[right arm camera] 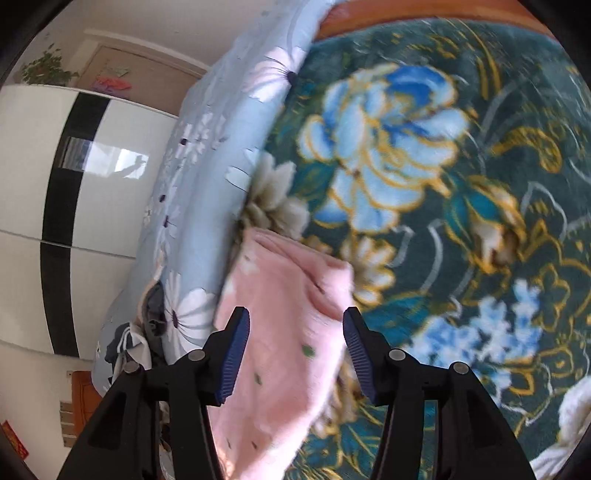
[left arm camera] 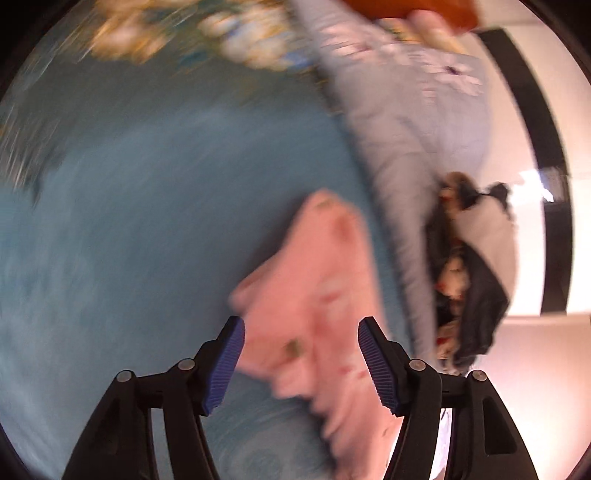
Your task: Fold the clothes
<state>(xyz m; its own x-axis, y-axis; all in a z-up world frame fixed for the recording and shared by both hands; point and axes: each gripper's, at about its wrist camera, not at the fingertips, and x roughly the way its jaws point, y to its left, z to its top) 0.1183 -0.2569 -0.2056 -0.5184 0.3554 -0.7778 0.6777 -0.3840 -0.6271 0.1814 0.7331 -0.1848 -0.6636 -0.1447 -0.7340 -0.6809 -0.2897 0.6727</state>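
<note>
Garment (right arm camera: 284,332) lying on the blanket (right arm camera: 443,184) that covers the bed, at the blanket's left edge in the right wrist view. Quilt (right arm camera: 207,177) just left of the garment, running along that edge toward the headboard (right arm camera: 406,18) at the far end. Wardrobe (right arm camera: 74,177) beyond the quilt, further left. In the left wrist view, the garment (left arm camera: 314,295) lies right of centre, the quilt (left arm camera: 413,140) to its right, and a heap of clothes (left arm camera: 469,266) beyond the quilt.

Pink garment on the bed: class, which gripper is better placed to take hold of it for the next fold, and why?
Probably the right gripper: its open jaws frame the pink garment near a folded edge, in a fairly sharp view. The left gripper, also open, looks over the same cloth, but its view is badly blurred.
</note>
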